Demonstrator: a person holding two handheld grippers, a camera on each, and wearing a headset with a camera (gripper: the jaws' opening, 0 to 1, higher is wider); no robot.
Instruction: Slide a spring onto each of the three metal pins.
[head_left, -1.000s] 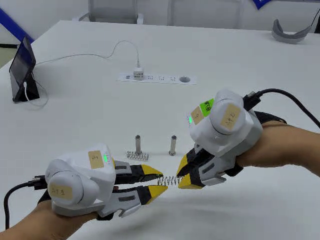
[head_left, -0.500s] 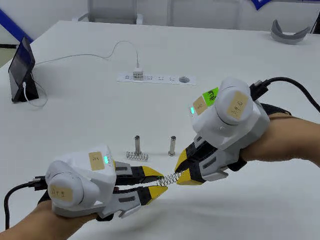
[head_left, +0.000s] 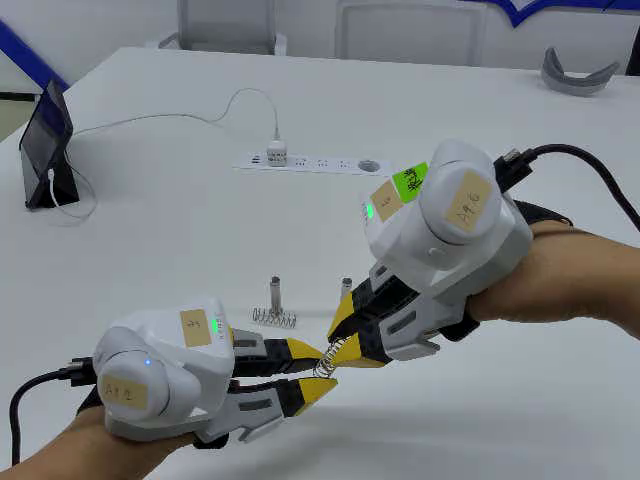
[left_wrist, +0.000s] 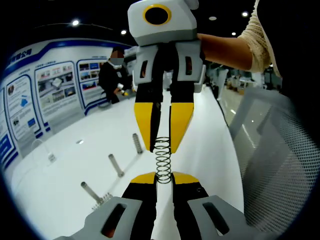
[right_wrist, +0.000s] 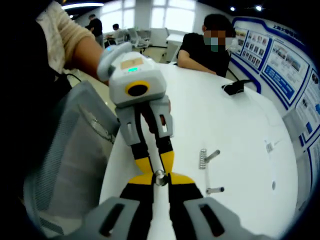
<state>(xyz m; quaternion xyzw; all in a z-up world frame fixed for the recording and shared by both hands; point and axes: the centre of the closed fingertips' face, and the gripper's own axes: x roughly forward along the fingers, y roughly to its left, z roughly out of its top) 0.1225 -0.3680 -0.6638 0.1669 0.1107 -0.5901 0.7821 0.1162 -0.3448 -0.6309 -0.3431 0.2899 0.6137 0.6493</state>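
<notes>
Spring (left_wrist: 162, 160) is up in the air, a bit above the table (head_left: 150, 230). It runs from one gripper to the other. The left gripper (left_wrist: 164, 178) pinches one end of it, with its yellow tips close together. The right gripper (left_wrist: 162, 145) pinches the other end, and its tips are close together too. The two grippers point at each other, nose to nose. In the head view the spring sits between the yellow tips, low and near the middle.

Three pins (left_wrist: 136, 143) (left_wrist: 116, 165) (left_wrist: 89, 191) stand up on the table in the left gripper view. They are in a row, near the grippers but apart from them. None of them has a spring around it. A second spring (head_left: 275, 318) lies flat on the table at the foot of one pin (head_left: 275, 293). I cannot tell if it touches that pin.

Far back on the white table is a power strip (head_left: 315, 160) with a plug and a thin wire. A tablet (head_left: 45, 145) stands at the far left edge.
</notes>
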